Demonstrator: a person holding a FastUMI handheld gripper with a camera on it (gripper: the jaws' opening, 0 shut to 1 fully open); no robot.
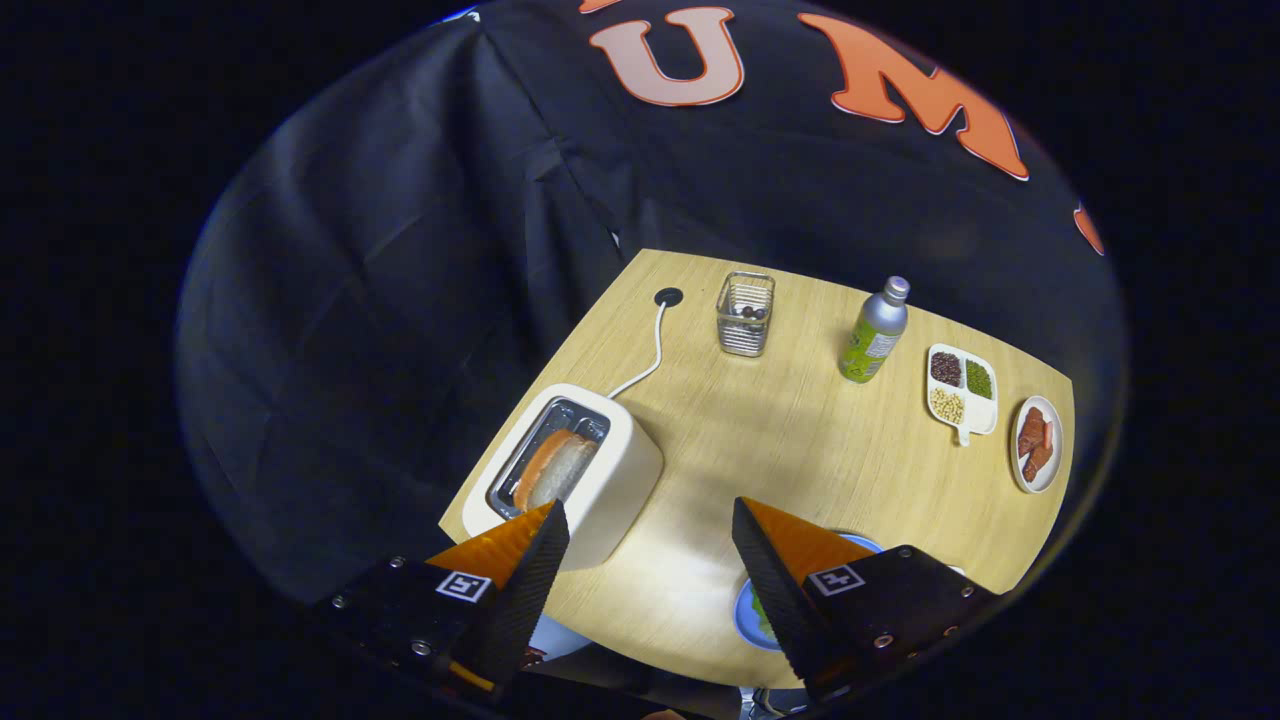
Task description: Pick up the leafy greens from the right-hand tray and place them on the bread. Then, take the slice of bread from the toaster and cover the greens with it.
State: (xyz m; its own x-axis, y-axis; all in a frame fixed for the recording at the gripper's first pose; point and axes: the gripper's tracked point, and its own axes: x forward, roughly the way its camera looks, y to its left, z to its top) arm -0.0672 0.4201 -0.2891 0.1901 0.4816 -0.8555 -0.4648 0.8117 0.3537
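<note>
Hovering high over the bench [800, 450], fingers [765, 570] spread wide and empty.
Greens [762, 612] lie on a plate under one finger; bread [560, 468] waits in the toaster [620, 480].

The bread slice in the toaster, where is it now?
Gripper view: bread slice sits in the toaster, just ahead of the open gripper, left of the mesh basket.

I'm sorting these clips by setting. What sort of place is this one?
Probably a staged kitchen-style table in a recording booth: a wooden table against black cloth, with a toaster holding bread, a bottle and food dishes. The gripper hangs above, fingers open.
</note>
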